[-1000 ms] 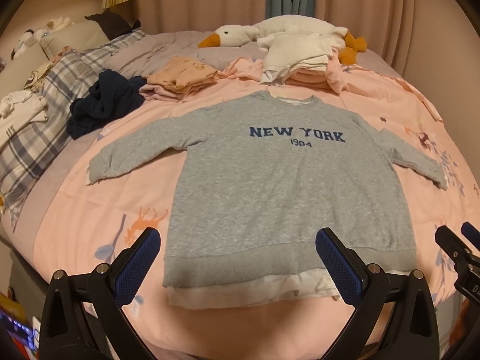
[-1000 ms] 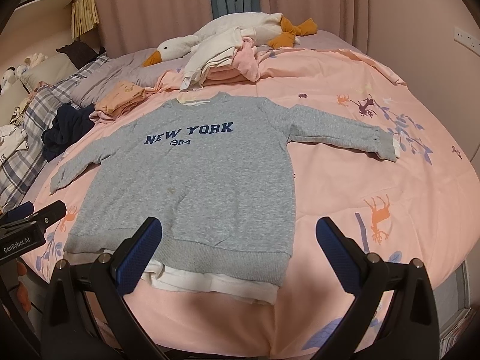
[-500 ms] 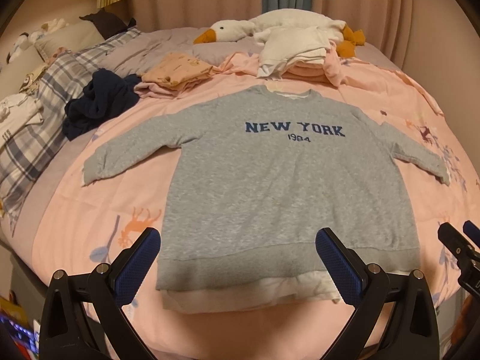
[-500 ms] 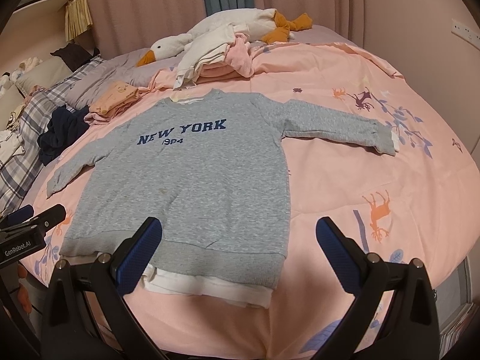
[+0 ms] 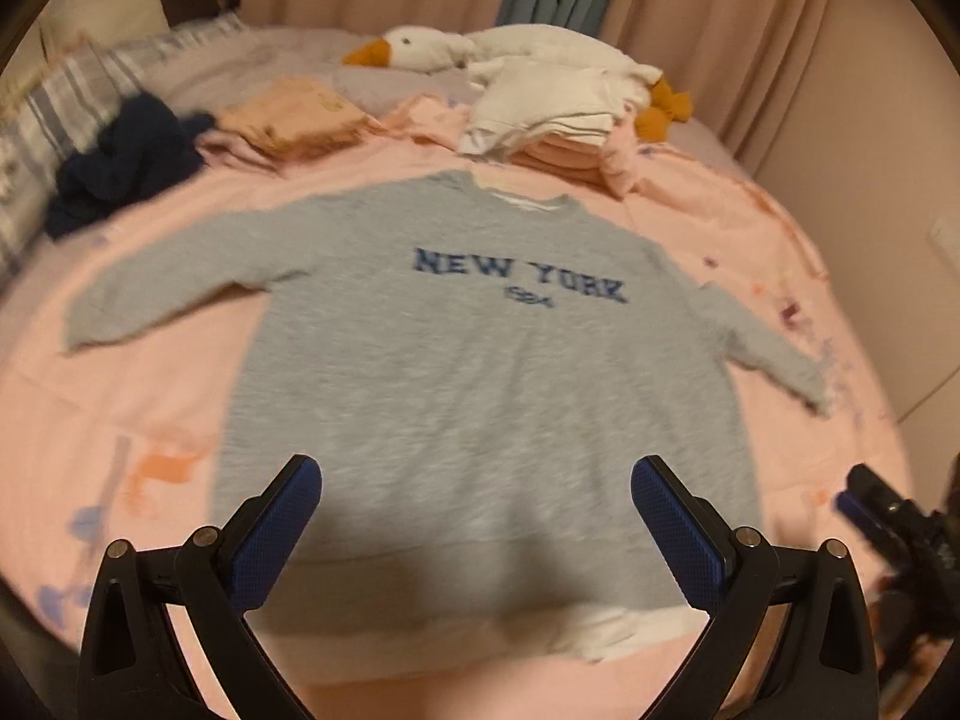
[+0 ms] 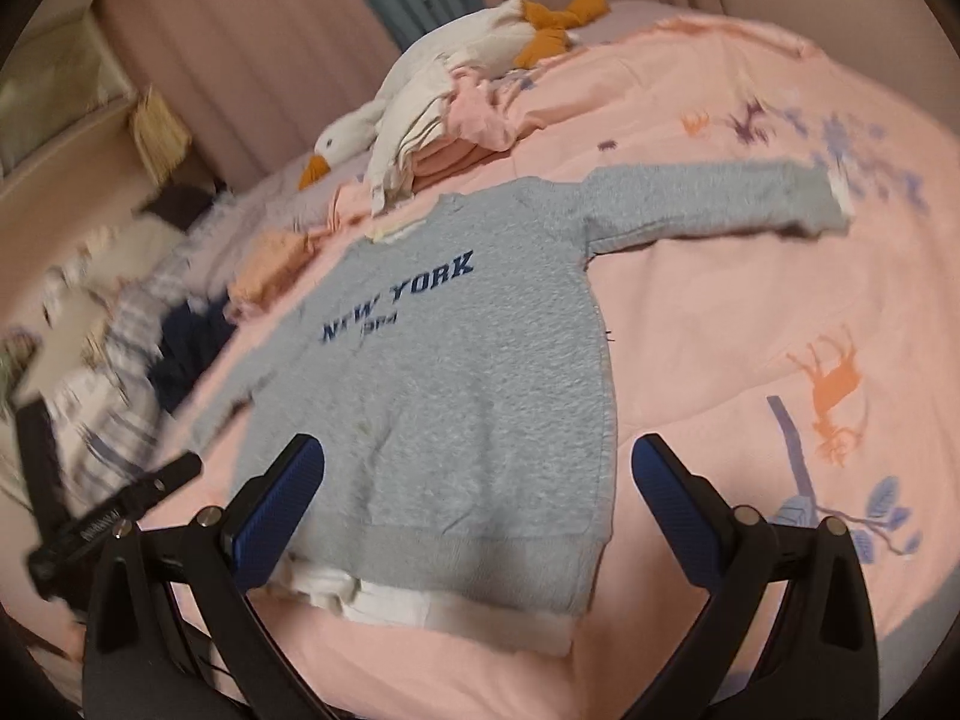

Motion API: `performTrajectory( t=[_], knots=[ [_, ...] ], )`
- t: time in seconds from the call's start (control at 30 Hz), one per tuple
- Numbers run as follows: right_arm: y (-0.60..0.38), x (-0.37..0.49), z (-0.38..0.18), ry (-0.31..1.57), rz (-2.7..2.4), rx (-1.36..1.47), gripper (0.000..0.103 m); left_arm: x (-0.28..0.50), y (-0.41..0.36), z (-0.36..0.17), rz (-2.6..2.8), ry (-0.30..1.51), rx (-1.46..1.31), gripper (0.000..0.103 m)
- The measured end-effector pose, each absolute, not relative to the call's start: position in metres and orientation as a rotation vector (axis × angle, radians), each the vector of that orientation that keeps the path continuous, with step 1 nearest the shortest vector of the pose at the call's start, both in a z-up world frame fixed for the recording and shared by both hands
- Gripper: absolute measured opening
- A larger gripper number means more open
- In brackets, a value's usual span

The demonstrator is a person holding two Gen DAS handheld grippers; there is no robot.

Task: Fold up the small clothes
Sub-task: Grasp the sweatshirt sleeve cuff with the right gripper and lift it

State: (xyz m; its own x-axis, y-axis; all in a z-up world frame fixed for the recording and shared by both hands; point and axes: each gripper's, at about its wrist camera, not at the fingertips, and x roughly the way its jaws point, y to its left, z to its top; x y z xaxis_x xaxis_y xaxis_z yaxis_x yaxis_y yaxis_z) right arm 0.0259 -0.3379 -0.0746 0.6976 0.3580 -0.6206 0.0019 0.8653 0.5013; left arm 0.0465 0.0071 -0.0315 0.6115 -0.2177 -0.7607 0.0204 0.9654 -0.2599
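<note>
lying flat and face up mid-bed, the grey sweatshirt (image 5: 480, 372) has no fold in it yet, sleeves spread. folded stacks (image 5: 558, 132) sit near the goose toy (image 5: 456, 51). left gripper (image 5: 477, 531) and right gripper (image 6: 477, 525) both released, empty, at the hem. bare pink duvet (image 6: 750, 312) right of it.

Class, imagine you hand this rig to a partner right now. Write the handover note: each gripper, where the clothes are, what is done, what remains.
Left gripper: open, empty, above the hem of the grey sweatshirt.
Right gripper: open, empty, near the hem's right corner.
Sweatshirt lies flat, face up, sleeves spread, on the pink bedspread.
Done: folded stack by the plush goose.
Left: fold the sweatshirt; the dark blue garment is still crumpled.
</note>
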Motion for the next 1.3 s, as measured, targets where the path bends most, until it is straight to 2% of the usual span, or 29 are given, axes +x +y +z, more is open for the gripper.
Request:
performTrajectory(
  t=[0.3, 0.6, 0.8, 0.9, 0.93, 0.97, 1.0, 1.1, 1.3],
  knots=[
    [-0.426, 0.07, -0.113, 0.728, 0.162, 0.83, 0.103, 0.09, 0.011, -0.044, -0.238, 0.914, -0.443, 0.102],
    [-0.503, 0.13, -0.145, 0.678, -0.027, 1.011, 0.091, 0.127, 0.0, -0.056, -0.203, 0.963, -0.393, 0.102],
    [-0.54, 0.155, -0.161, 0.636, -0.136, 1.103, 0.076, 0.143, -0.013, -0.066, -0.214, 0.994, -0.36, 0.102],
    [-0.556, 0.162, -0.164, 0.605, -0.191, 1.137, 0.062, 0.149, -0.015, -0.069, -0.214, 1.005, -0.357, 0.102],
    [-0.559, 0.165, -0.165, 0.604, -0.199, 1.138, 0.051, 0.151, -0.015, -0.07, -0.212, 1.007, -0.357, 0.102],
    [-0.563, 0.169, -0.165, 0.61, -0.221, 1.129, 0.031, 0.151, -0.014, -0.07, -0.208, 1.007, -0.36, 0.102],
    [-0.566, 0.172, -0.165, 0.625, -0.247, 1.116, 0.021, 0.151, -0.012, -0.07, -0.207, 1.006, -0.364, 0.102],
    [-0.566, 0.178, -0.157, 0.644, -0.27, 1.073, 0.019, 0.151, -0.003, -0.07, -0.195, 1.003, -0.374, 0.102],
    [-0.522, 0.208, -0.08, 0.622, -0.195, 0.779, 0.018, 0.146, 0.036, -0.072, -0.119, 0.999, -0.441, 0.102]
  ],
)
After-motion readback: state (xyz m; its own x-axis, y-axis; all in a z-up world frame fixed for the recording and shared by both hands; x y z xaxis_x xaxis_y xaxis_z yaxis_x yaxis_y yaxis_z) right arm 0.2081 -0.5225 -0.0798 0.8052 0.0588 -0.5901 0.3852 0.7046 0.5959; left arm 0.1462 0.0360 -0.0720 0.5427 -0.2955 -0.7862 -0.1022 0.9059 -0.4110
